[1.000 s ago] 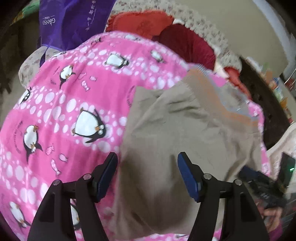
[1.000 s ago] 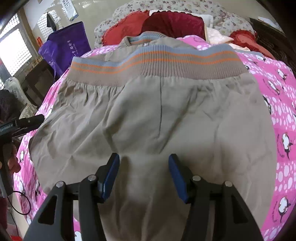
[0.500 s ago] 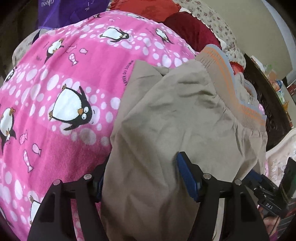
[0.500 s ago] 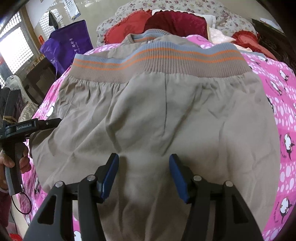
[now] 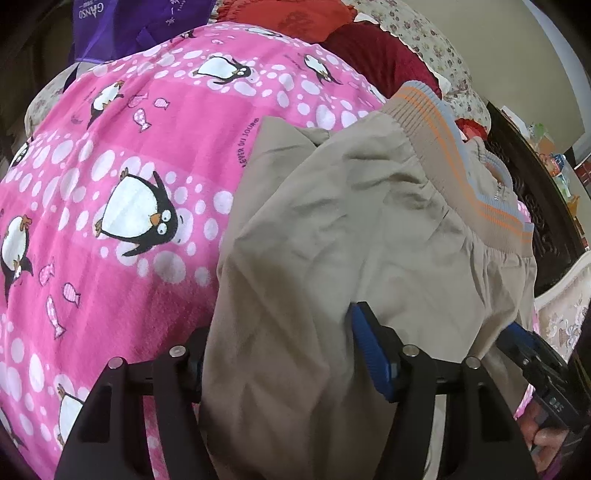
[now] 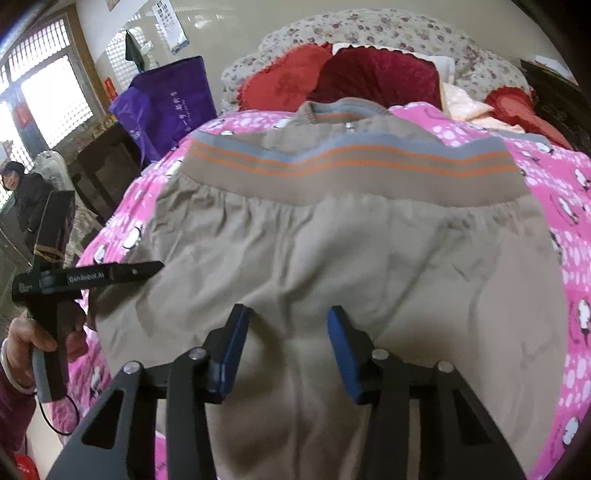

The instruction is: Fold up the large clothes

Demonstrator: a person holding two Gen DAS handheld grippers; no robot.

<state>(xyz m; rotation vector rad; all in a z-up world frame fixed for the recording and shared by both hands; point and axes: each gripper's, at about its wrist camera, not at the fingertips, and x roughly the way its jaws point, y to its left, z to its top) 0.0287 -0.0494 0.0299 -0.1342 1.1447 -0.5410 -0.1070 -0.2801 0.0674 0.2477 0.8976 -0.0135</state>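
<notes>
A large tan garment (image 6: 369, 258) with a ribbed band striped orange and grey-blue (image 6: 351, 166) lies spread on a pink penguin blanket (image 5: 110, 184). My left gripper (image 5: 280, 332) is at the garment's left side edge. A raised fold of tan cloth (image 5: 295, 277) sits between its closing jaws and hides the left finger; the right blue pad (image 5: 369, 354) shows beside the cloth. My right gripper (image 6: 288, 325) is low over the garment's near middle, jaws closing around a soft ridge of cloth, with a gap left at each pad. In the right wrist view the left gripper (image 6: 110, 271) reaches in from the left.
Red cushions (image 6: 332, 74) and a floral headboard (image 6: 406, 33) lie at the bed's far end. A purple bag (image 6: 166, 99) stands at the far left corner. Dark wooden furniture (image 5: 535, 206) runs along the right side. A person (image 6: 22, 199) is by the window at left.
The left gripper has come down onto the garment's edge, and cloth now covers its left finger. The right gripper's jaws have narrowed over the cloth while staying in place.
</notes>
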